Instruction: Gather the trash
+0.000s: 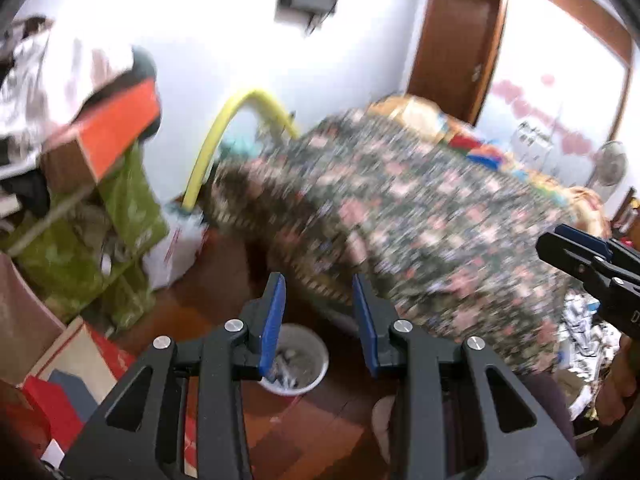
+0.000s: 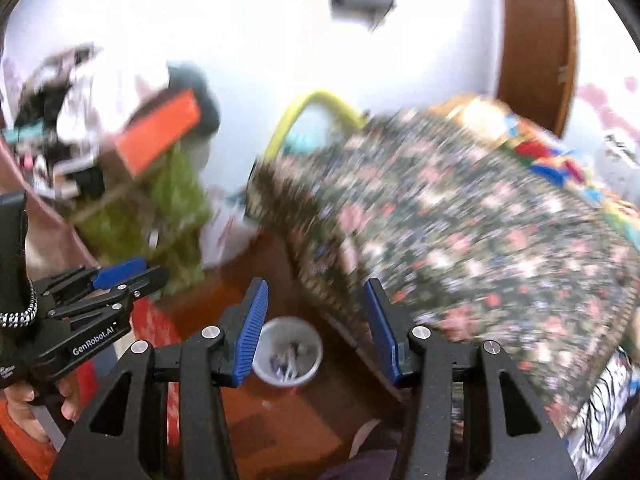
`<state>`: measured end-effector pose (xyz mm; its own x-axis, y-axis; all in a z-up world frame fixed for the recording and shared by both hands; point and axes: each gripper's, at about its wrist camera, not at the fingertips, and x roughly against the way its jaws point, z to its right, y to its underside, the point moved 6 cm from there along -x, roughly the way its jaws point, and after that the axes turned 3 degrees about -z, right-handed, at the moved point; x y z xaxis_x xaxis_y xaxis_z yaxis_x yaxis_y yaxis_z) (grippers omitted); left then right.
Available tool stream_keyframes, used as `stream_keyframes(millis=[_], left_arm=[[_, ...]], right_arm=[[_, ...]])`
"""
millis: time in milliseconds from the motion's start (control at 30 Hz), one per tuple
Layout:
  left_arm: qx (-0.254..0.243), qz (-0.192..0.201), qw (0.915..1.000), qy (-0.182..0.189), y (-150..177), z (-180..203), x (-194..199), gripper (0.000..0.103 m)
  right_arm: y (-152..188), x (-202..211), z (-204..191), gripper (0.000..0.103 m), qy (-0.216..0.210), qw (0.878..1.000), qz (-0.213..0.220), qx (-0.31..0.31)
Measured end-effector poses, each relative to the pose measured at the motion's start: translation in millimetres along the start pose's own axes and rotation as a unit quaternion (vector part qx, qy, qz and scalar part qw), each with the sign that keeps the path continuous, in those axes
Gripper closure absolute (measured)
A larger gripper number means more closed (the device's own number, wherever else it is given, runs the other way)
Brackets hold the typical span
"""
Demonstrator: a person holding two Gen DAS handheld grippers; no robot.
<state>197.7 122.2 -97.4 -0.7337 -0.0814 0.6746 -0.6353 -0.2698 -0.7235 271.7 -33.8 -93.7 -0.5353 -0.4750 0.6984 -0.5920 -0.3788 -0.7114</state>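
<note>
- Trash sits in a white bin on the wooden floor.
- Left gripper: jaws parted, holding nothing.
- Right gripper: jaws parted, holding nothing.

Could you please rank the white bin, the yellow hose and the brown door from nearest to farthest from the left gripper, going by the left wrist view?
From the left gripper:
1. White bin, on the floor just below the fingers.
2. Yellow hose, arching by the wall, ahead left.
3. Brown door, in the far wall, upper right.
</note>
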Motion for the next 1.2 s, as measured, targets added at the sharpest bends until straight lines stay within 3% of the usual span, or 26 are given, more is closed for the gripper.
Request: stream_keyframes(millis=[133, 333, 467, 600, 667, 733, 900, 967, 1200], left_arm=[[-0.026, 0.052, 0.9978, 0.033, -10.3, 30.8, 47.1, 0.07], [-0.052, 0.123, 0.9878, 0.08, -7.4, 65.8, 112.7, 0.07], [-0.065, 0.145, 0.9815, 0.107, 6.7, 81.8, 143.2, 0.07], [-0.089, 0.152, 0.9784, 0.108, 24.6, 90.0, 160.4, 0.069], [-0.102, 0.151, 0.9781, 0.101, 33.5, 92.4, 164.7, 0.06], [-0.106, 0.15, 0.9785, 0.093, 43.1, 92.2, 168.0, 0.037], [-0.114, 0.149, 0.9789, 0.081, 60.8, 88.9, 171.8, 0.012], [-0.114, 0.156, 0.9784, 0.074, 67.1, 87.2, 174.6, 0.012], [-0.119, 0.151, 0.979, 0.069, 74.2, 84.8, 175.7, 0.011]], right_arm=[[0.9, 65.8, 11.5, 0.057, 0.058, 0.996, 0.069, -0.027], [17.0, 149.2, 21.2, 0.057, 0.118, 0.979, 0.148, -0.08], [35.3, 180.0, 21.4, 0.057, 0.138, 0.97, 0.17, -0.104], [56.2, 195.7, 17.0, 0.056, 0.157, 0.965, 0.179, -0.111], [66.2, 197.0, 14.1, 0.045, 0.156, 0.965, 0.175, -0.116], [75.2, 198.8, 11.4, 0.037, 0.151, 0.966, 0.173, -0.119], [92.3, 204.3, 6.9, 0.011, 0.159, 0.963, 0.177, -0.124], [96.9, 207.5, 4.2, 0.0, 0.165, 0.961, 0.182, -0.129], [104.1, 211.2, 1.0, 0.0, 0.159, 0.962, 0.181, -0.128]])
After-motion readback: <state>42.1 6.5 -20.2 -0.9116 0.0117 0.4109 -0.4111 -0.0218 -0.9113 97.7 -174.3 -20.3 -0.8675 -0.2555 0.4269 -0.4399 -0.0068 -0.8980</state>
